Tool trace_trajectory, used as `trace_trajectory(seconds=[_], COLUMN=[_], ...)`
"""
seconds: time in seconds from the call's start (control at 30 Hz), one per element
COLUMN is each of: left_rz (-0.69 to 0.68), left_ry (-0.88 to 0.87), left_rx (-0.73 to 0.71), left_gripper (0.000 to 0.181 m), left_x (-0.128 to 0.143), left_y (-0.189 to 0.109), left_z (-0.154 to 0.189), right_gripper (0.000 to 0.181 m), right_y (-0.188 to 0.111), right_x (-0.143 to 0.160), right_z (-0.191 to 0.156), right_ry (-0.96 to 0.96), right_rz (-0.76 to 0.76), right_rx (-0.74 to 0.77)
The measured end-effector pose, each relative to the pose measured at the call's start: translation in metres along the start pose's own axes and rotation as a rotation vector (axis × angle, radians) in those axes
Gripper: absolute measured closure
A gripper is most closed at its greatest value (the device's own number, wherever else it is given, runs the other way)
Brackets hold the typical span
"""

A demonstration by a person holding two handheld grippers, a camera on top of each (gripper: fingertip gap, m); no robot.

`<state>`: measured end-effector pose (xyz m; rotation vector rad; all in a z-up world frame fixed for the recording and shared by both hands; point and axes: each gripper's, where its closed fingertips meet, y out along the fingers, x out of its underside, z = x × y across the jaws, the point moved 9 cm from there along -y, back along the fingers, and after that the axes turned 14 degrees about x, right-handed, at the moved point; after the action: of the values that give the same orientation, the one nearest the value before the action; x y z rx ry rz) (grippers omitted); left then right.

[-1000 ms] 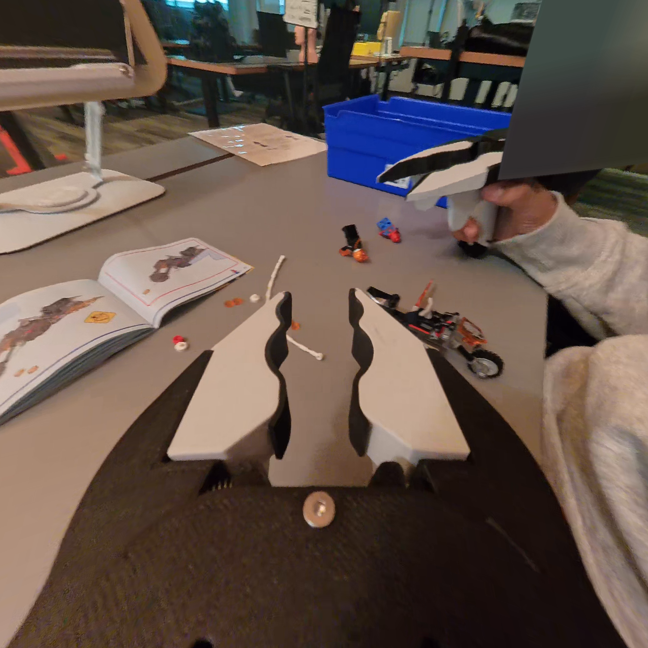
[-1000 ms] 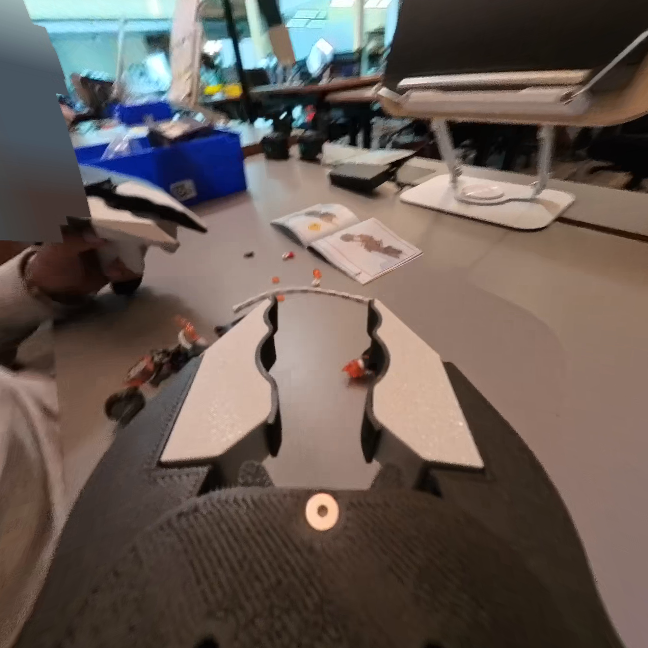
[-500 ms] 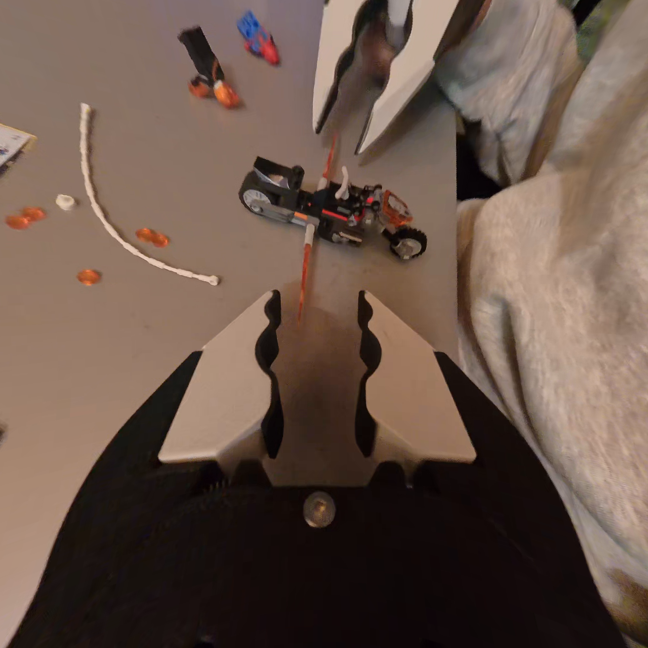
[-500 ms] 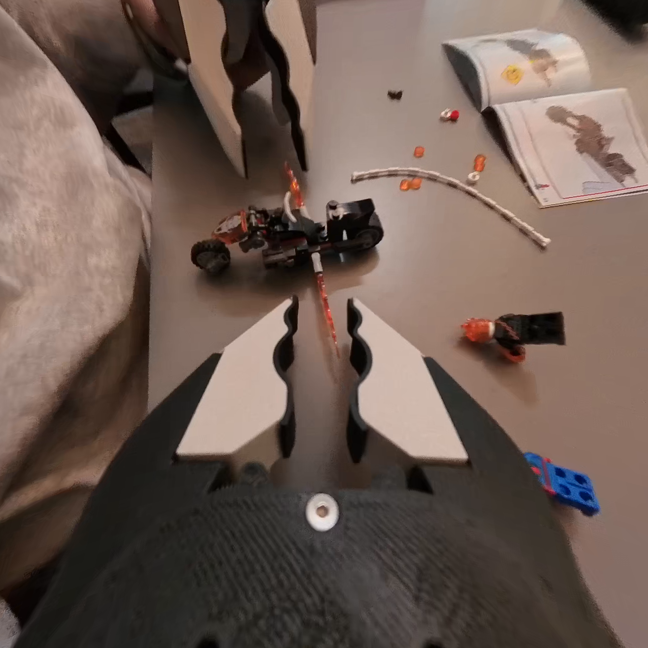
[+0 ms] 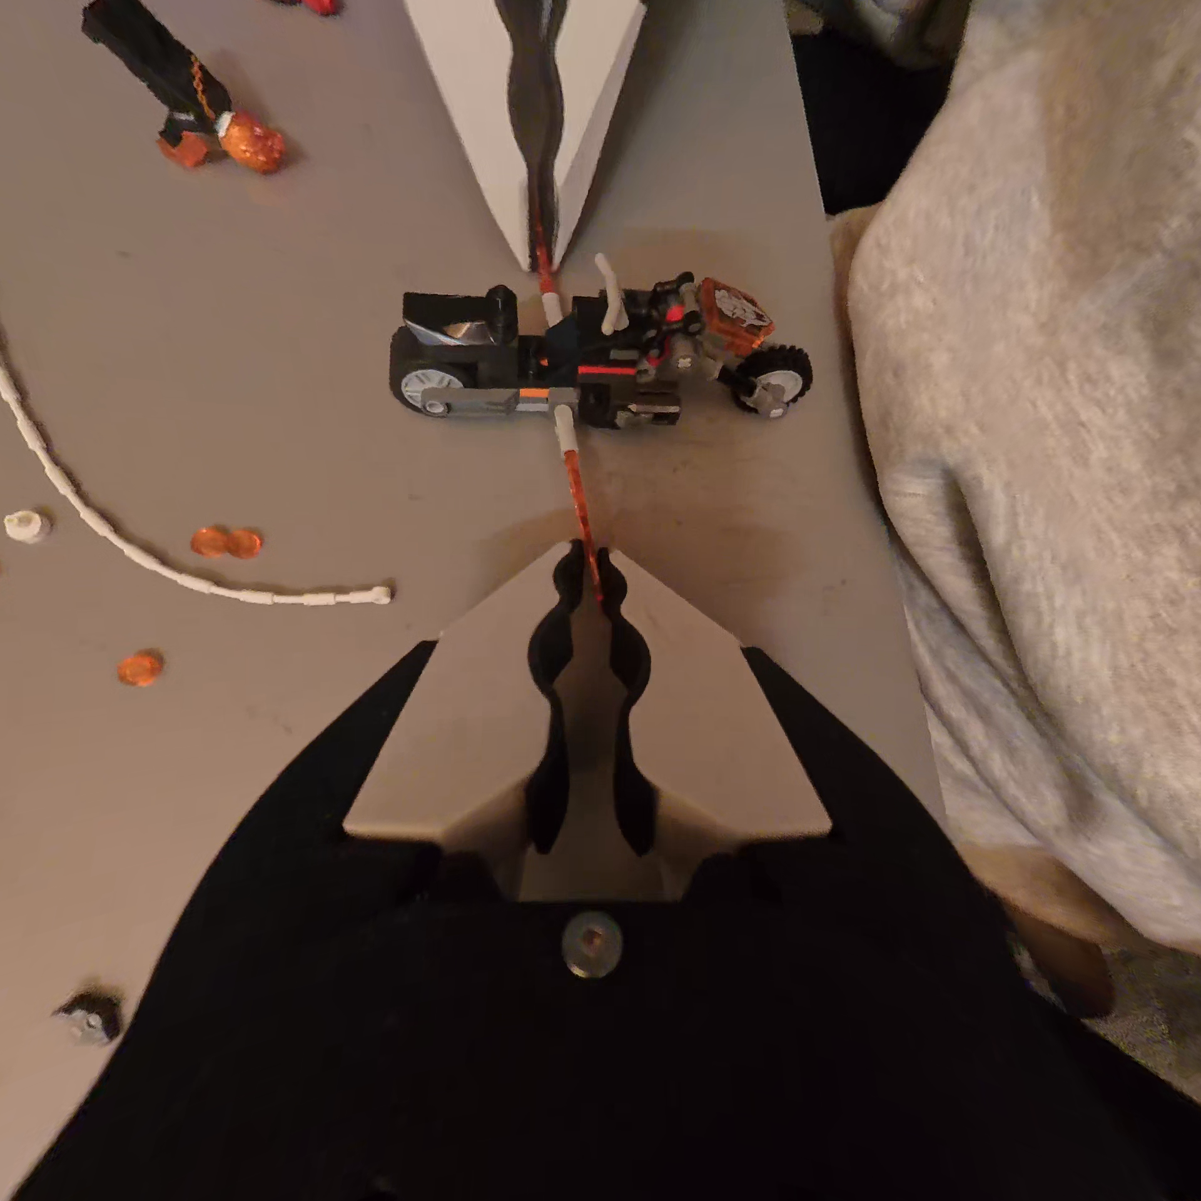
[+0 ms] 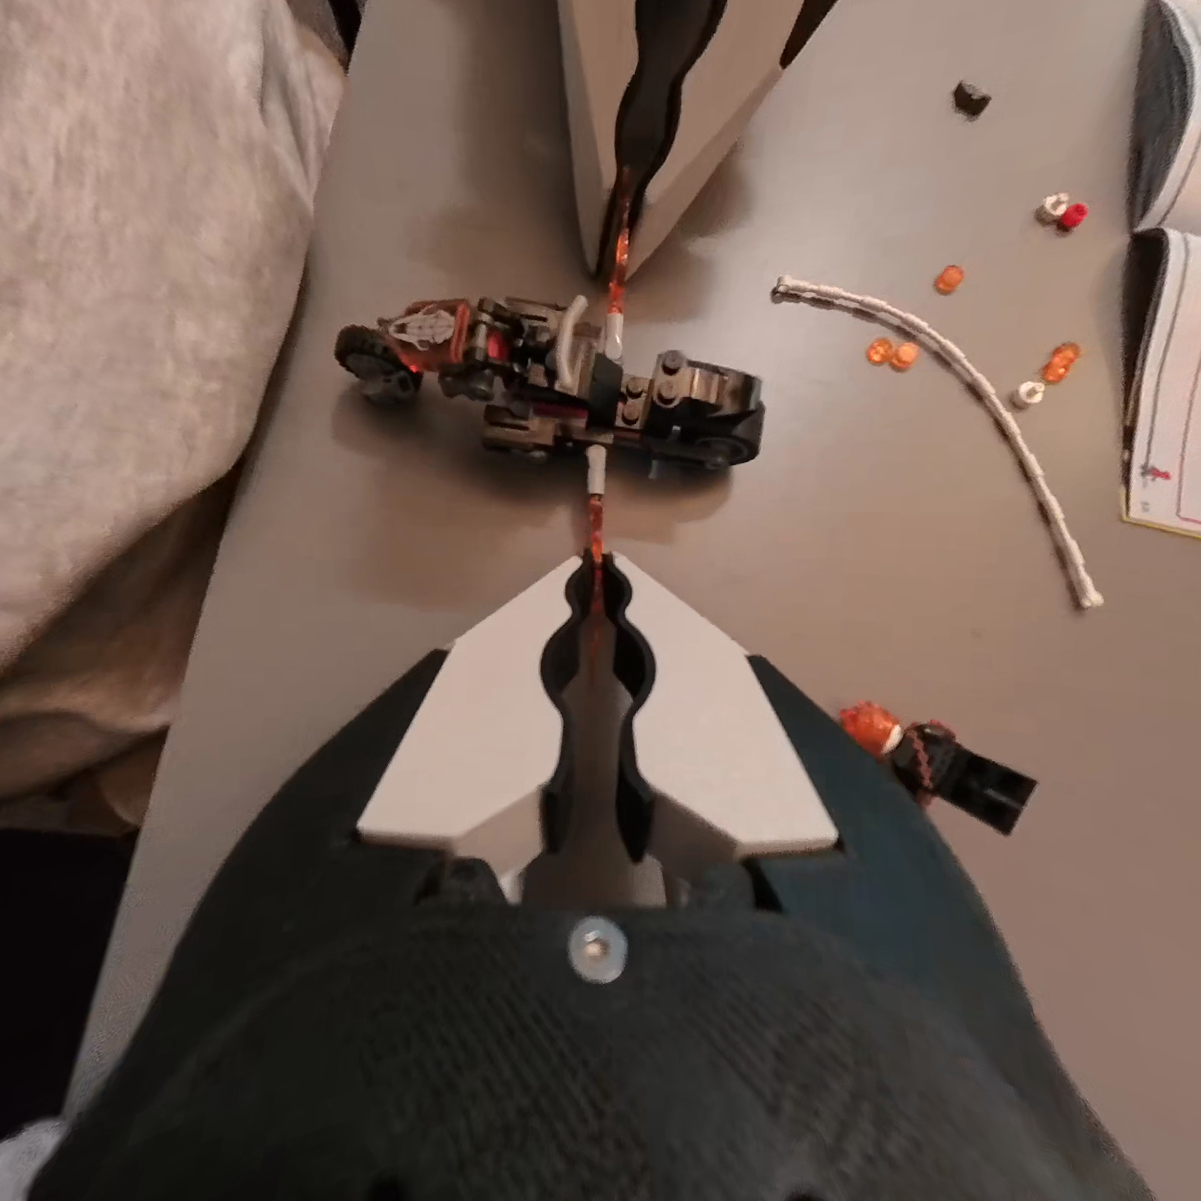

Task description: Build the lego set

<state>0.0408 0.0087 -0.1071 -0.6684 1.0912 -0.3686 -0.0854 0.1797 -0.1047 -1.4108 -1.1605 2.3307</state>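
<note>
Both grippers (image 5: 588,552) (image 6: 594,560) pinch the bike's (image 5: 585,361) thin, brittle flame rods (image 5: 578,494); the bike looks light; grip near the white bases.

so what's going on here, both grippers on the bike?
Yes. A person is working on a Lego motorcycle standing on the grey table. The left gripper is shut on the orange flame rod sticking out of its near side, and the right gripper is shut on the opposite flame rod. A minifigure, a white chain, loose orange studs and an open instruction booklet lie around untouched.
</note>
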Motion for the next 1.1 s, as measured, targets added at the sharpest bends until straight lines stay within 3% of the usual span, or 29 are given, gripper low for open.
trace_trajectory(seconds=[0.27,0.67,1.07,1.1], left_rz=[-0.025,-0.002,0.009,0.009], left_ry=[0.014,-0.007,-0.015,-0.016], left_rx=[0.082,0.049,0.016,0.013], left_gripper=[0.181,0.181,0.179,0.179], left_x=[-0.002,-0.001,0.0,0.0], left_y=[-0.001,0.0,0.001,0.001], left_z=[-0.004,-0.002,0.0,0.001], right_gripper=[0.168,0.155,0.154,0.147], right_y=[0.01,0.019,0.014,0.012], right_x=[-0.006,-0.018,-0.018,-0.017], right_z=[0.015,0.019,0.013,0.012], right_ry=[-0.02,-0.007,0.028,0.034], right_rz=[0.016,-0.004,-0.036,-0.033], right_rx=[0.029,0.139,0.223,0.237])
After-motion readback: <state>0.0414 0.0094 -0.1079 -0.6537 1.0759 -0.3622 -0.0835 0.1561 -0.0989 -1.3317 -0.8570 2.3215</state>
